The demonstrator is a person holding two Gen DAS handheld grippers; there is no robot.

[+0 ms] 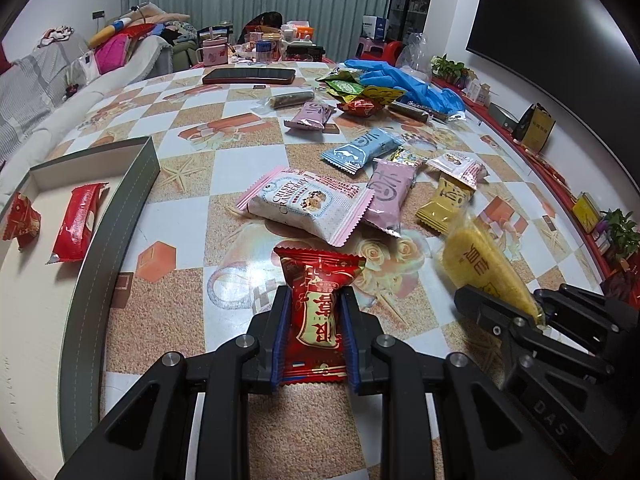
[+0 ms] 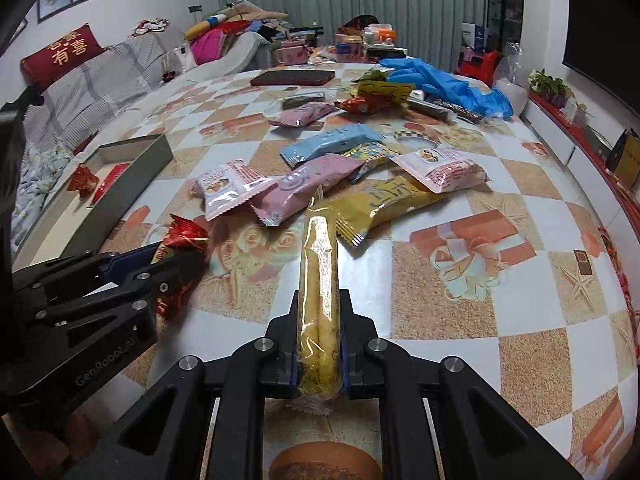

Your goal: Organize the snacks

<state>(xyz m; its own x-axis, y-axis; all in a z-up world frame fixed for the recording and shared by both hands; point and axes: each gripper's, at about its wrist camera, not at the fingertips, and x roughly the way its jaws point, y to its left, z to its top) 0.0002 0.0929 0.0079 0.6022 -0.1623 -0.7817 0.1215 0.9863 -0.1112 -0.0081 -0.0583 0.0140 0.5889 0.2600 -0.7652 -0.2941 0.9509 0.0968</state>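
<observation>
We find a red snack packet [image 1: 316, 320] pinched between the blue pads of the left gripper [image 1: 314, 312], its upper half standing out beyond the fingertips and its lower seam lying back between the jaws. The right gripper [image 2: 320, 320] is pressed onto a long yellow wafer packet [image 2: 318, 280], which runs straight out ahead of its fingers, tilted upward above the table [image 2: 480, 320]. The two grippers sit side by side, the right one just to the right of the left.

Ahead of the left gripper lies a white and pink cranberry packet [image 1: 306, 204], flat on the table. Beyond it and to the right we note pink [image 1: 390, 196], blue [image 1: 362, 150] and mustard-yellow [image 1: 444, 200] packets, loosely overlapping. Left of the left gripper stands an open grey box [image 1: 120, 196] holding two red packets [image 1: 76, 220]. Farther ahead, at the table's far side, we see blue gloves [image 1: 400, 80] over more snacks, and a dark phone [image 1: 249, 75].
</observation>
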